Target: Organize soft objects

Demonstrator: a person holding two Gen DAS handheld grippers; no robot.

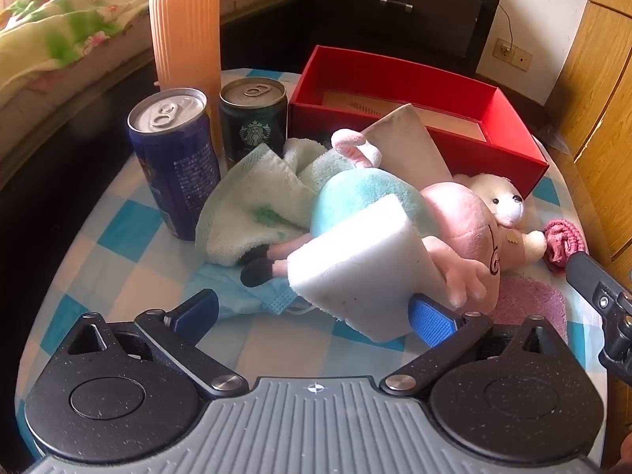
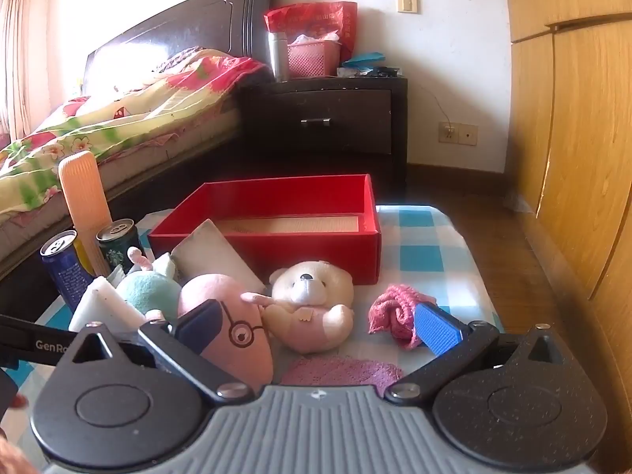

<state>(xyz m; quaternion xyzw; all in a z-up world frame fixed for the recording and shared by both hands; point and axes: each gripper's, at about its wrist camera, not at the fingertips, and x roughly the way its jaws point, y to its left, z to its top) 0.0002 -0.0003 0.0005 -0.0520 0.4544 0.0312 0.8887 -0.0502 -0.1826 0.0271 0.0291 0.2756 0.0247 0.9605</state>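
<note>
both hand-held grippers hover with jaws spread wide, gripping nothing. the left gripper (image 1: 314, 314) points down at the near edge of a blue-and-white checked table (image 1: 118, 233), where a white sponge block (image 1: 355, 272) lies between its pads, just beside the right one, on top of a blue face mask (image 1: 252, 296). the right gripper (image 2: 316, 326) hangs over a flat pink cloth (image 2: 339, 371), with a pink pig plush (image 2: 229, 316) by its left pad and a crumpled pink rag (image 2: 395, 312) by its right. a cream teddy bear (image 2: 312, 300) lies mid-table beside the pig. a pale green towel (image 1: 252, 205) sits behind. an empty red box (image 2: 276, 213) sits at the far edge; two cans (image 1: 173, 158) and an orange ribbed bottle (image 1: 185, 27) stand at the far left corner.
</note>
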